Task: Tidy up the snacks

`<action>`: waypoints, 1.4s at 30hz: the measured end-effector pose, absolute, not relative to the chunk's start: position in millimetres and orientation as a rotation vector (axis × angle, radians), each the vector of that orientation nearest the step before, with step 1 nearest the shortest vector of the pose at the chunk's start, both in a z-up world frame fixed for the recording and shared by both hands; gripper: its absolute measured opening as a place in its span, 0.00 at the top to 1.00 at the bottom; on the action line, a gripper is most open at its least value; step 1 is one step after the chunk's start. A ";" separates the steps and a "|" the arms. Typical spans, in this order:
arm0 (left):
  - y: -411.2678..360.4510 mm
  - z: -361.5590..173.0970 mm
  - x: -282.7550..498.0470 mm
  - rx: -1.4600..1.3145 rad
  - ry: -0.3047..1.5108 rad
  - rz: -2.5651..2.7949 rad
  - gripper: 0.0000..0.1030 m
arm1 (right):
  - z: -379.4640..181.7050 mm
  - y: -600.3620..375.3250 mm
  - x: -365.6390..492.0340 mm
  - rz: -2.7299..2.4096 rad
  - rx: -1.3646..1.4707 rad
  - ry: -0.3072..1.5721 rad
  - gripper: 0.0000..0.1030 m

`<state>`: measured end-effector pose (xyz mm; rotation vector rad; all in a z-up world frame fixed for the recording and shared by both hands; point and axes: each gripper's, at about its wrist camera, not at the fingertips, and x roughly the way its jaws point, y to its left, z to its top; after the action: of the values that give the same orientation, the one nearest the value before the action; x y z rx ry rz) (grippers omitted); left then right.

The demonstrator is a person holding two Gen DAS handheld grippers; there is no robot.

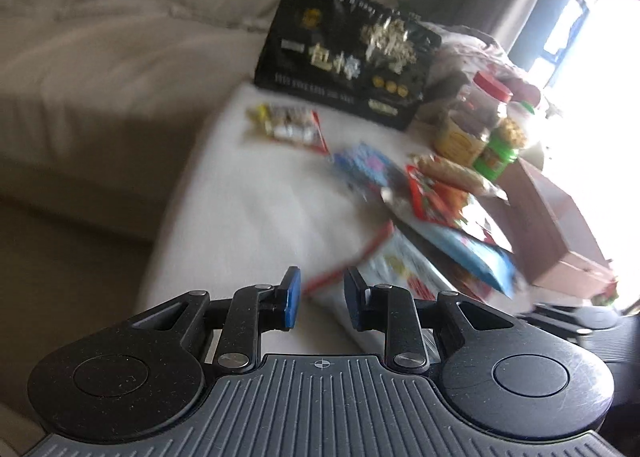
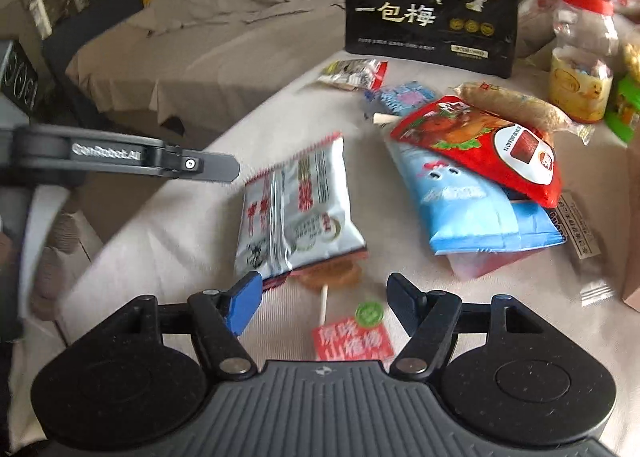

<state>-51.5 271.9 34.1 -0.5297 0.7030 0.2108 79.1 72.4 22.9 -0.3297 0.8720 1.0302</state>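
Note:
Snacks lie scattered on a white-covered table (image 2: 188, 225). A silver-white packet (image 2: 296, 209) lies in the middle; it also shows in the left wrist view (image 1: 384, 265). A red packet (image 2: 480, 145) rests on a blue packet (image 2: 480, 213). A lollipop (image 2: 332, 281) with a red label lies just ahead of my right gripper (image 2: 324, 305), which is open and empty above it. My left gripper (image 1: 320, 301) is open and empty, near the silver packet's corner. A big black bag (image 2: 432, 9) stands at the back.
Jars with red and green lids (image 2: 580, 57) stand at the back right. A brown box (image 1: 560, 225) sits at the right edge. A beige sofa (image 1: 100, 77) runs along the left beyond the table. Small wrapped snacks (image 2: 352, 73) lie near the black bag.

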 end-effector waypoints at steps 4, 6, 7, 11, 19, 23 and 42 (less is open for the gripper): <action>269.9 18.9 -50.7 -0.589 0.726 0.181 0.72 | 18.8 71.8 55.1 0.998 -0.467 0.785 0.54; 269.1 12.8 -46.0 -0.608 0.715 0.190 0.69 | 19.8 65.3 53.9 0.994 -0.466 0.800 0.60; 269.0 11.5 -42.8 -0.617 0.704 0.186 0.68 | 20.2 61.6 56.0 0.978 -0.466 0.808 0.60; 262.7 10.2 -29.4 -0.578 0.695 0.203 0.68 | 22.8 35.9 70.1 0.886 -0.447 0.827 0.60; 249.2 13.1 -3.4 -0.463 0.679 0.161 0.68 | 21.2 -18.4 91.3 0.709 -0.360 0.836 0.59; 233.6 14.0 3.6 -0.378 0.685 0.072 0.68 | 18.9 -24.9 100.2 0.691 -0.312 0.843 0.56; 192.5 40.8 -39.3 -0.185 0.668 0.048 0.67 | 17.5 35.9 80.0 0.748 -0.311 0.827 0.29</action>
<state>-39.3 192.5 40.8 -0.1849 0.6679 0.0479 80.0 35.9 17.5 -0.3108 0.8272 0.7475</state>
